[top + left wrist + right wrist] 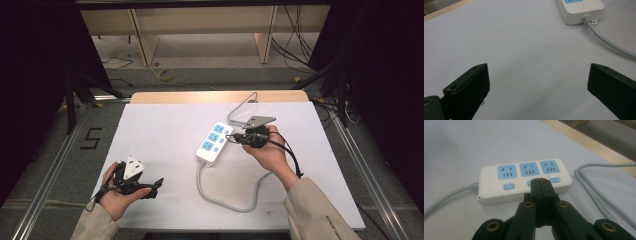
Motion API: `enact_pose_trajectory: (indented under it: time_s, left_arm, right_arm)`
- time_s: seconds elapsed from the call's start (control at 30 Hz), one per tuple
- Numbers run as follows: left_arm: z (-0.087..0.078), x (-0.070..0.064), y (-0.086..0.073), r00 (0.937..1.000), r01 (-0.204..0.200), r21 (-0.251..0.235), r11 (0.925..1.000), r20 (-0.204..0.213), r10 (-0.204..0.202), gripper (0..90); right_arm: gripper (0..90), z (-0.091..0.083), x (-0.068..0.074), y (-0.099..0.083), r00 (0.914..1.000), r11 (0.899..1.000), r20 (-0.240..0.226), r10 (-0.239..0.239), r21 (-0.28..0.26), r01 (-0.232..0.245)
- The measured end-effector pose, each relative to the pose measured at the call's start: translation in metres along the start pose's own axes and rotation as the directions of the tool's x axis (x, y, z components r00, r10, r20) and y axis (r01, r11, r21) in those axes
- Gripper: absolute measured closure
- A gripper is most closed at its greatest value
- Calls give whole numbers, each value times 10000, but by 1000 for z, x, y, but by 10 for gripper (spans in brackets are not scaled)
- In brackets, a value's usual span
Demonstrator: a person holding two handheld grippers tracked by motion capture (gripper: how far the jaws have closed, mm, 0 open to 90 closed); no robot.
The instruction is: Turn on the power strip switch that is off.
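A white power strip with three blue sockets and blue buttons lies near the middle of the white table cover; its sockets face me in the right gripper view. My right gripper is shut with nothing in it, its tips over the strip's middle button; I cannot tell if they touch. My left gripper rests open near the front left of the table, jaws wide apart over bare cover. The strip's end and grey cable lie ahead of it.
The strip's grey cable loops toward the front edge, and more cable runs off behind the strip. The white cover sits on a wooden table with dark floor, cables and shelving around it.
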State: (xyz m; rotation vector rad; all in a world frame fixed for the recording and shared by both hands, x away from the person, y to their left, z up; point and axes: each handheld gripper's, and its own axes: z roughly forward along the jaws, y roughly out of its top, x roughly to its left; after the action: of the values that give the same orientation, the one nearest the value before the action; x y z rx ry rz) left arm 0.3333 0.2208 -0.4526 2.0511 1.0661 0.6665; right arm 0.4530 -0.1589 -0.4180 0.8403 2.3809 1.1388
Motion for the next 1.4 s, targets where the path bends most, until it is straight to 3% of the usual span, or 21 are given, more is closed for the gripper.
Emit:
enact_pose_trajectory:
  time_s: [1.4]
  left_arm:
    - [1,-1,1,10000,48,5,10000,72,-48,42]
  right_arm:
    - [900,20,-10,18,9999,9982,-21,146,589,-144]
